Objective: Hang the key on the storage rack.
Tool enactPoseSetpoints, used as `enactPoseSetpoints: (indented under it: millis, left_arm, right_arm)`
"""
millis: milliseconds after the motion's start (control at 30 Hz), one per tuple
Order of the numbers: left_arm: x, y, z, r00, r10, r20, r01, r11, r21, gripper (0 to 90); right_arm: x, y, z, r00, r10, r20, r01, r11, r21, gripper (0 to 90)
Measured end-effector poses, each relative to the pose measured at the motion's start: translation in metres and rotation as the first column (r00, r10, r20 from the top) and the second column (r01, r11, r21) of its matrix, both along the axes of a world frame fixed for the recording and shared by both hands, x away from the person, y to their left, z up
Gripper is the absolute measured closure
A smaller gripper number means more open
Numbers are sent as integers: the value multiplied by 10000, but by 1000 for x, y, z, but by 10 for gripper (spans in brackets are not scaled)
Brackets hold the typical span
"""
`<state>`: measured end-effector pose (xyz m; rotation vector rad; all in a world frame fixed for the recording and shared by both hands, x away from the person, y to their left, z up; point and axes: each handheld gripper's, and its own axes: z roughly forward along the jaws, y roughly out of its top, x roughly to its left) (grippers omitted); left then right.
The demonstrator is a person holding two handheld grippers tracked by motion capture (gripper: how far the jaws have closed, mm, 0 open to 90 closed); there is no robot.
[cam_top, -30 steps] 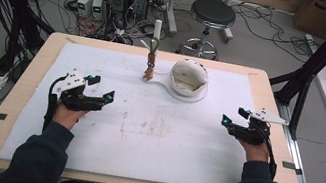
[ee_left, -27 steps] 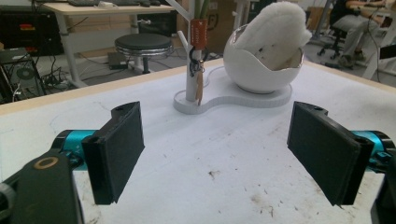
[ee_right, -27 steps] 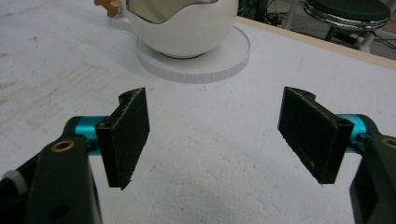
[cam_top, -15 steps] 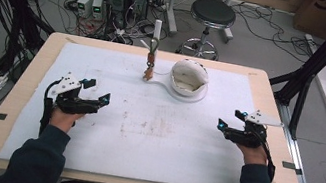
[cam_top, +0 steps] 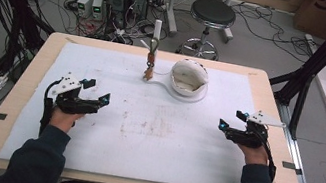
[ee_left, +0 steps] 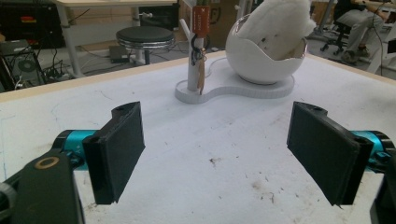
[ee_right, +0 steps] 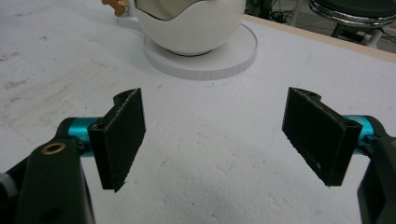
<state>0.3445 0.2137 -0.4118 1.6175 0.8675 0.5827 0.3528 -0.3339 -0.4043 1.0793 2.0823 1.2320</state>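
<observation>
1. The left tongs (cam_top: 91, 95) hang low over the white mat (cam_top: 153, 135) with their jaws wide apart and nothing between them. The right tongs (cam_top: 232, 125) do the same on the far side. Both point inward and forward, which reads as a ready stance before a reach.
2. Between and ahead of the two tongs stands a white stand (cam_top: 182, 94) at the far edge of the counter (cam_top: 12, 100). Its flat base carries an egg-shaped white bowl (cam_top: 190, 77) and, beside it, an upright peg (ee_left: 192, 70).
3. The bowl is cut open at the top and holds a white cloth-like wad (ee_left: 280, 23), so it seems meant as a catch-all.
4. A bunch of keys (ee_left: 200, 51) with a red tag hangs on the peg, clear of the mat; hanging keeps the ring open to a grasp from the side.
5. From the left tongs, the keys lie ahead and a little to the right, well apart. From the right tongs (ee_right: 212, 135), the bowl is straight ahead and nearer, and the keys sit beyond its left side.
6. The left tongs look better placed for the keys.
</observation>
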Motion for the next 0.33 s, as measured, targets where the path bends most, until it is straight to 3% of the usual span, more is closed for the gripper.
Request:
enactPoseSetpoints:
  millis: [333]
  left_arm:
    - [1,2,-1,9999,126,-89,-126,9999,-2,190]
  right_arm:
    - [2,-1,-1,10000,-45,-53,45,10000,9,218]
